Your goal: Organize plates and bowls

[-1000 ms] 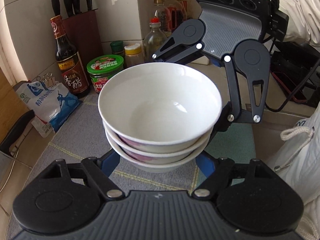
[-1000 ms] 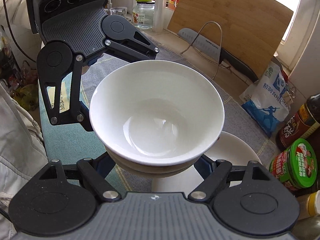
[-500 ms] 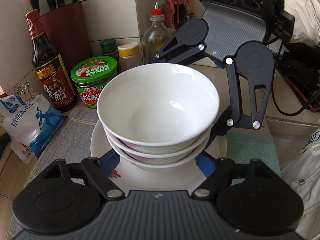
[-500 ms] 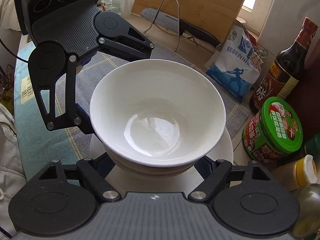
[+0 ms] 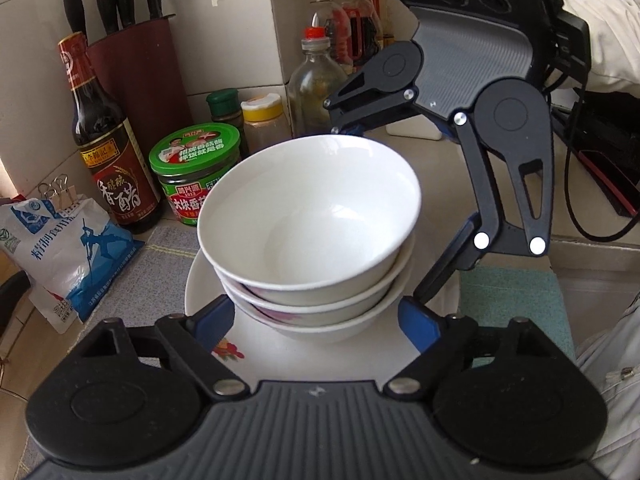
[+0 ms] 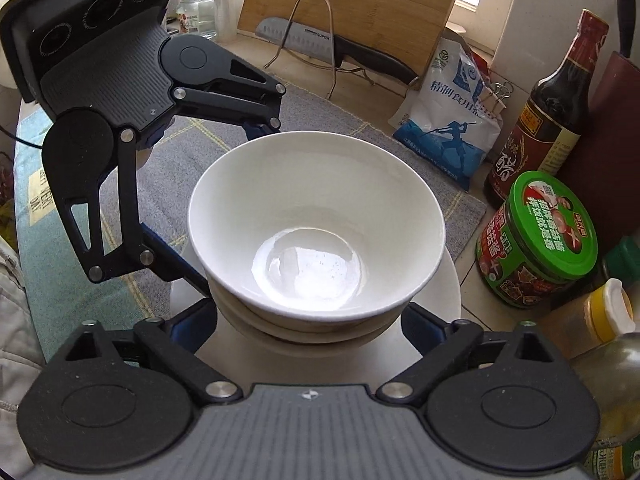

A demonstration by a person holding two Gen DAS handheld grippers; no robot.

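The worktop (image 5: 432,168) carried a grey woven mat (image 6: 360,136) across the middle of the right wrist view, and on it sat the white plate (image 5: 280,356), flower-printed at its lower left edge, which I judged was meant as the base of the pile. On the plate stood the stack of bowls (image 5: 316,240), three nested, in the centre of both frames, the top one empty and upright. I judged the stack was set down there so plates and bowls would share one spot beside the condiments.

The left gripper (image 5: 316,320) sat at the bottom of its own frame, its jaws opening, the blue pads on either side of the lowest bowl with a gap showing. The right gripper (image 6: 308,328) faced it from the far side, jaws likewise opening and spread wide around the stack's base, clear of it. Both had let go, I reckoned, because the plate now bore the weight.

The green-lidded jar (image 5: 196,172) and vinegar bottle (image 5: 108,148) stood just beside the plate at left.
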